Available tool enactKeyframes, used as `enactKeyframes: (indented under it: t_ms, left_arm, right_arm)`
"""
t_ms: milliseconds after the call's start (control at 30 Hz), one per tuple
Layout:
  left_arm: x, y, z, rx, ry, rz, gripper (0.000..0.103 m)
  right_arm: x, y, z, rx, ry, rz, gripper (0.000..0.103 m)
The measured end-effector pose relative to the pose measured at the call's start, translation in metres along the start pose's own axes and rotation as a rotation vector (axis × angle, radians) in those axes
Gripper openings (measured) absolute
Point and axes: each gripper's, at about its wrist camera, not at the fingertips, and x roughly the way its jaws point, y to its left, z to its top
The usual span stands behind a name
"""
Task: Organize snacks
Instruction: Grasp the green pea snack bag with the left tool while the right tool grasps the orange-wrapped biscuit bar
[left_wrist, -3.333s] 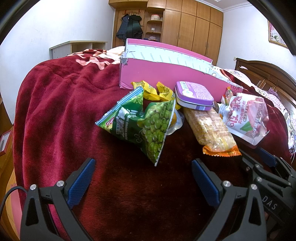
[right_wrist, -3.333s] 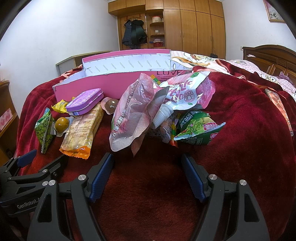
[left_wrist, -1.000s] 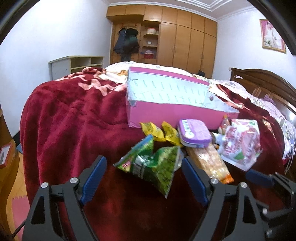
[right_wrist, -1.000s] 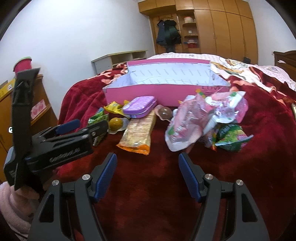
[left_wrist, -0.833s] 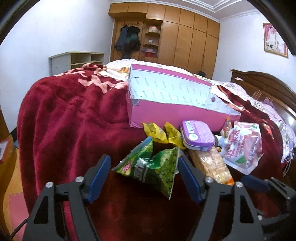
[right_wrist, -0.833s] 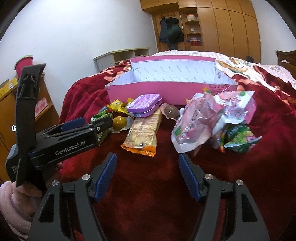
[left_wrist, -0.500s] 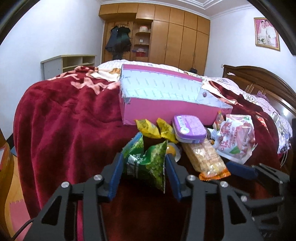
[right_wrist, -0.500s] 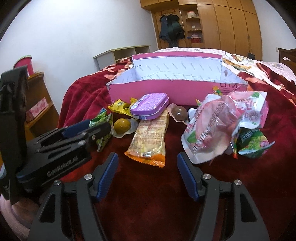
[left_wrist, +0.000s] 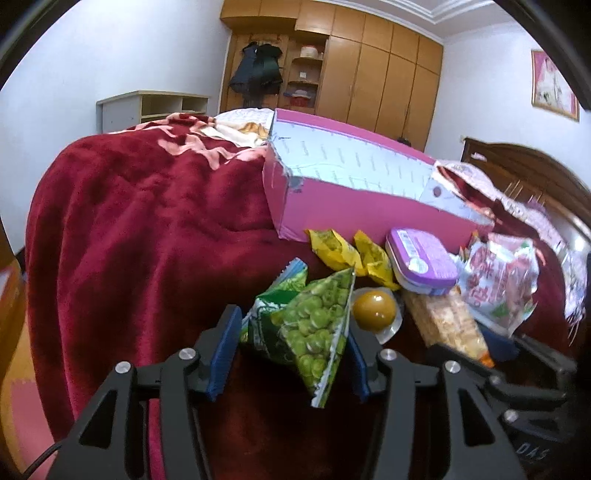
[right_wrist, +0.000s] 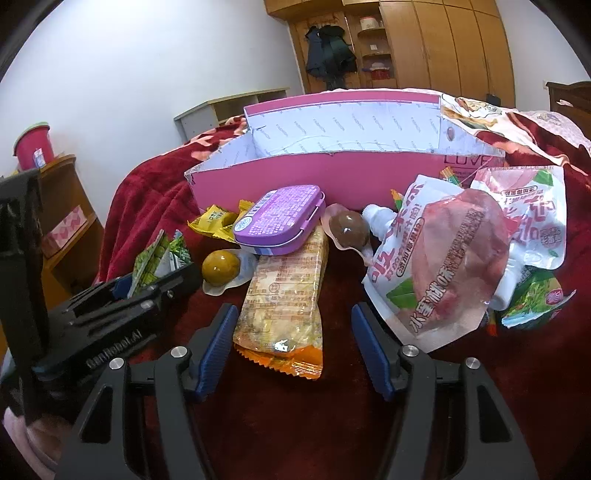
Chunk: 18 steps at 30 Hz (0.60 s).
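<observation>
My left gripper (left_wrist: 290, 334) is shut on the green pea snack bag (left_wrist: 306, 325) and holds it just above the red blanket; it also shows at the left of the right wrist view (right_wrist: 147, 277). My right gripper (right_wrist: 293, 332) is open, with the orange cracker pack (right_wrist: 286, 299) lying between its fingers on the blanket. The open pink box (right_wrist: 332, 177) stands behind the snacks. In front of it lie a purple tin (right_wrist: 280, 221), yellow packets (right_wrist: 216, 221), two round jelly cups (right_wrist: 221, 267) and pink drink pouches (right_wrist: 454, 266).
A second green bag (right_wrist: 535, 302) lies at the far right under the pouches. The red blanket (left_wrist: 147, 229) falls away at the left edge of the bed. A wooden shelf with a red cup (right_wrist: 31, 146) stands left; wardrobes stand behind.
My left gripper has closed on the green pea bag and lifted it slightly. My right gripper has moved forward so its open fingers now flank the orange cracker pack.
</observation>
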Motion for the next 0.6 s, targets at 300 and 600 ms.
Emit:
enactKeyframes:
  t_ms: [300,600]
  left_arm:
    - [-0.003,0.001,0.002,-0.010,-0.014,-0.021,0.055]
    - [-0.013,-0.003,-0.002,0.002,-0.003,-0.035,0.045]
  right_arm:
    - [0.002,0.003,0.000,-0.006,-0.007,-0.016,0.063]
    - [-0.008,-0.002,-0.001,0.018,-0.023,-0.025,0.042]
